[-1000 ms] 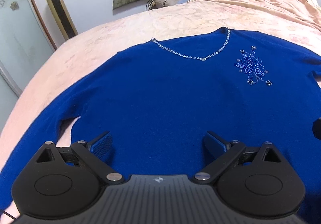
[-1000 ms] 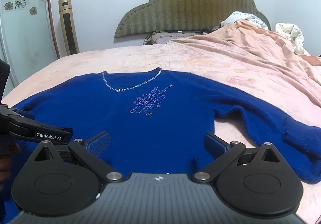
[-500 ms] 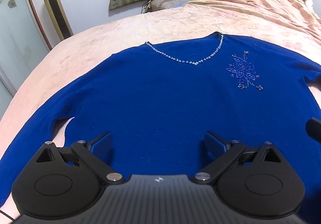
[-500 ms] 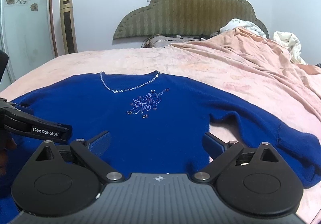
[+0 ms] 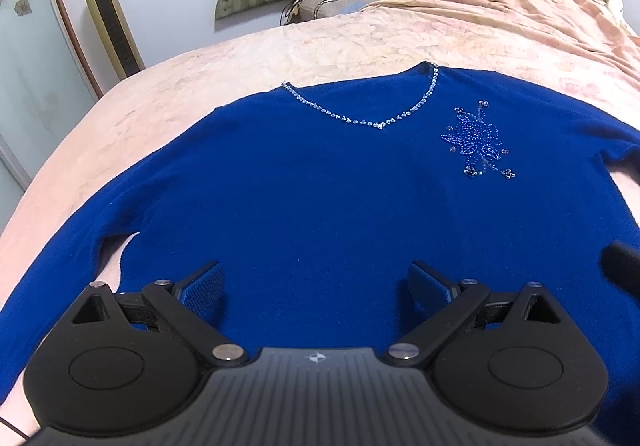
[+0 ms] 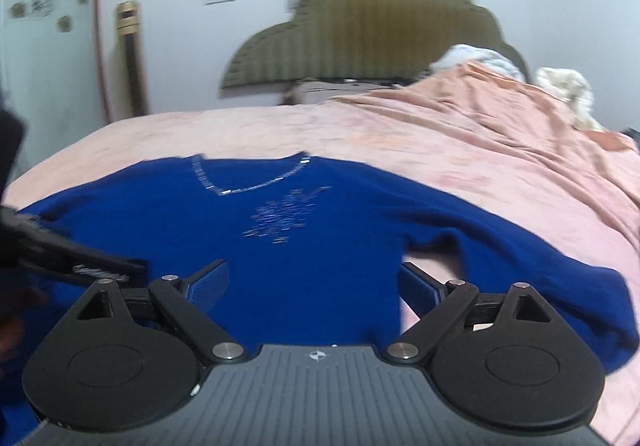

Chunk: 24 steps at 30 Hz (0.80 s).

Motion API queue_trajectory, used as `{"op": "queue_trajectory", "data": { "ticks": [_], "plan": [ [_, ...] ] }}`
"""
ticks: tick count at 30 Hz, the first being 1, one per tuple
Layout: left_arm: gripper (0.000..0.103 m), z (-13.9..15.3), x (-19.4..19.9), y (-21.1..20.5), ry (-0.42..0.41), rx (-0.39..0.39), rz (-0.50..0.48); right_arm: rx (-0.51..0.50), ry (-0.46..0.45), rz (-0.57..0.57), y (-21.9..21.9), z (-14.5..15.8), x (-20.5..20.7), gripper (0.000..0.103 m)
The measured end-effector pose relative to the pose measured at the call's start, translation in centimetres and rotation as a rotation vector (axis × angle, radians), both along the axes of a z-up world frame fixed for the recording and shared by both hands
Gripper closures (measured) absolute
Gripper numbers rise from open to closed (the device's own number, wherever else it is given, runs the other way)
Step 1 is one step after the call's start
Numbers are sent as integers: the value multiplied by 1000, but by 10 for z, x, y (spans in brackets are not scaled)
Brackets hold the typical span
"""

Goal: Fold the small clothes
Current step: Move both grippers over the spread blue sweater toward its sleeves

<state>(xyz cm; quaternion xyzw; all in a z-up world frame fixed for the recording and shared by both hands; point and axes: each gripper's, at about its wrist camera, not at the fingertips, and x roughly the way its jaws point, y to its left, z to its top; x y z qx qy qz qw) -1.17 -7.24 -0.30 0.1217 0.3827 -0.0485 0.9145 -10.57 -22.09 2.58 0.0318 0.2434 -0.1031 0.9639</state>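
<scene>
Across the pink-sheeted bed (image 5: 248, 58), a blue sweater (image 5: 320, 186) lies spread flat, front up, its beaded neckline (image 5: 360, 118) toward the far headboard (image 6: 360, 30) and its sleeves stretched out left and right. Over the near hem on the left, the left claw (image 5: 316, 282) hangs with jaws spread wide, gripping nothing. Further right, the right claw (image 6: 314, 282) has just been narrowing its jaws a little, yet they stand wide apart above the sweater's right side seam, with no cloth pinched between them.
</scene>
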Motion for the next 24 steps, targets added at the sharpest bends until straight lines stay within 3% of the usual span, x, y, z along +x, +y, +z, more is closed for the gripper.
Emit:
{"op": "queue_trajectory", "data": {
  "ticks": [11, 16, 21, 24],
  "plan": [
    [4, 0, 0, -3, -8, 31, 13, -38, 19, -3, 6, 1, 2, 9],
    [4, -1, -1, -7, -12, 49, 4, -61, 10, -20, 6, -2, -2, 14],
    [4, -3, 0, -11, -7, 57, 7, -62, 8, -11, 4, -2, -3, 26],
    [4, -4, 0, -14, -6, 71, 6, -60, 7, -6, 5, -2, -4, 27]
  ]
}}
